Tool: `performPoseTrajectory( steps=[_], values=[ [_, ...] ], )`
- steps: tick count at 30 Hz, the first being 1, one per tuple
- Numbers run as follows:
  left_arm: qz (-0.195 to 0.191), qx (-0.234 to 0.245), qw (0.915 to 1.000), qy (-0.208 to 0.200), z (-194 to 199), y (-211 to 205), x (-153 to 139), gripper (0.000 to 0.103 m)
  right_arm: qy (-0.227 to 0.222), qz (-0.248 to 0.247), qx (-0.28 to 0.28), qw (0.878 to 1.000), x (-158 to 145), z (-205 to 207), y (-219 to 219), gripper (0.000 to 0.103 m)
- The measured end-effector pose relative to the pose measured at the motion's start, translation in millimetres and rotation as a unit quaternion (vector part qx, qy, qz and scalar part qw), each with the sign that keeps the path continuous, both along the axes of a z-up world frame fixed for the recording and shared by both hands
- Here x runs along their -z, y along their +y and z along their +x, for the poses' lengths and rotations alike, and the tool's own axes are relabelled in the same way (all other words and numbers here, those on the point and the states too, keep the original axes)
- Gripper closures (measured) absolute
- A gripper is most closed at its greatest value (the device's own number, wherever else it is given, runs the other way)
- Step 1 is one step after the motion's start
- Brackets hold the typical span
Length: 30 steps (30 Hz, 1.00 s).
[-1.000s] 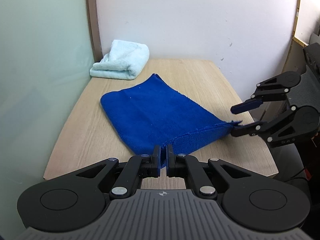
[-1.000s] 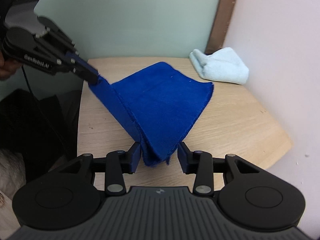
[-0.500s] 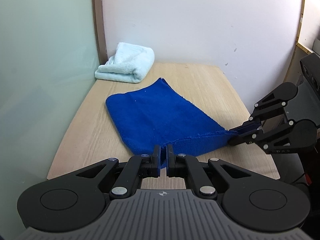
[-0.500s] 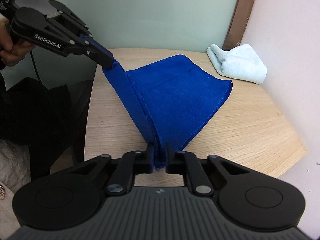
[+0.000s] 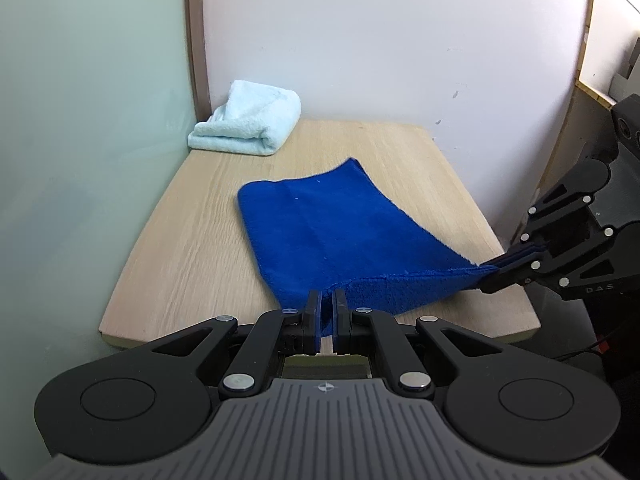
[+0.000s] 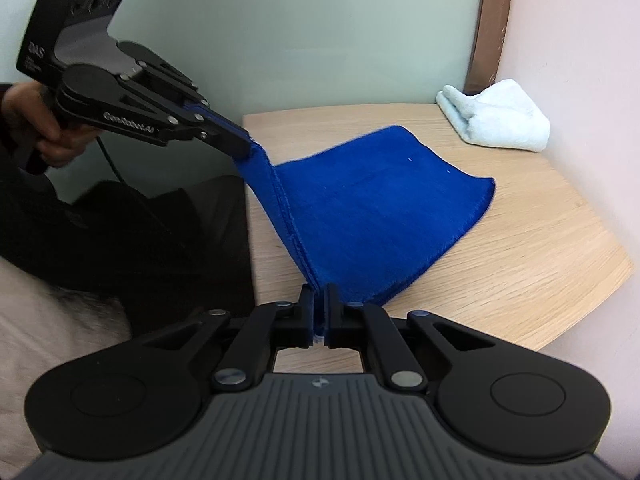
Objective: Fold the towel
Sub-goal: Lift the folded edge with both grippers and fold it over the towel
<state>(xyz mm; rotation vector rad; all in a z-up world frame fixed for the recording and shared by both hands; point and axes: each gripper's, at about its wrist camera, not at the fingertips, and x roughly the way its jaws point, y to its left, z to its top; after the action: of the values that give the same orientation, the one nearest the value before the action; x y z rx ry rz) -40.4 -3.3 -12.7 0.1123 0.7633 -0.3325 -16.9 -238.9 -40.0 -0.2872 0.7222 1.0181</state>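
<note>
A dark blue towel (image 5: 324, 228) lies folded on the wooden table (image 5: 192, 240), its near edge lifted. My left gripper (image 5: 327, 304) is shut on the towel's near left corner. My right gripper (image 6: 319, 300) is shut on the near right corner. In the left wrist view the right gripper (image 5: 496, 278) holds that corner at the table's right edge. In the right wrist view the towel (image 6: 380, 216) rises to the left gripper (image 6: 244, 148), held by a hand at the upper left. The near edge hangs taut between the two grippers.
A folded light blue towel (image 5: 248, 126) sits in the table's far left corner against the walls; it also shows in the right wrist view (image 6: 496, 124). A white wall stands behind the table (image 6: 540, 232) and a green panel on its left.
My right gripper has shut on the towel's corner. Both grippers have lifted and drawn the near edge back, and the towel has slid towards me.
</note>
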Motion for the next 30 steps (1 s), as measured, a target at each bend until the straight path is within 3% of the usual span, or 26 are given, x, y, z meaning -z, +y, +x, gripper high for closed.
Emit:
performPoseTrajectory(
  steps=[9,30],
  values=[
    [-0.013,-0.003,0.9999,-0.006,-2,12,-7,0.097,0.010,0.011,0.041,0.999,-16,-3,6,0.099],
    [-0.035,-0.065,0.9971,-0.017,60,26,-8,0.097,0.005,0.021,0.149,0.989,-29,69,23,0.099]
  ],
)
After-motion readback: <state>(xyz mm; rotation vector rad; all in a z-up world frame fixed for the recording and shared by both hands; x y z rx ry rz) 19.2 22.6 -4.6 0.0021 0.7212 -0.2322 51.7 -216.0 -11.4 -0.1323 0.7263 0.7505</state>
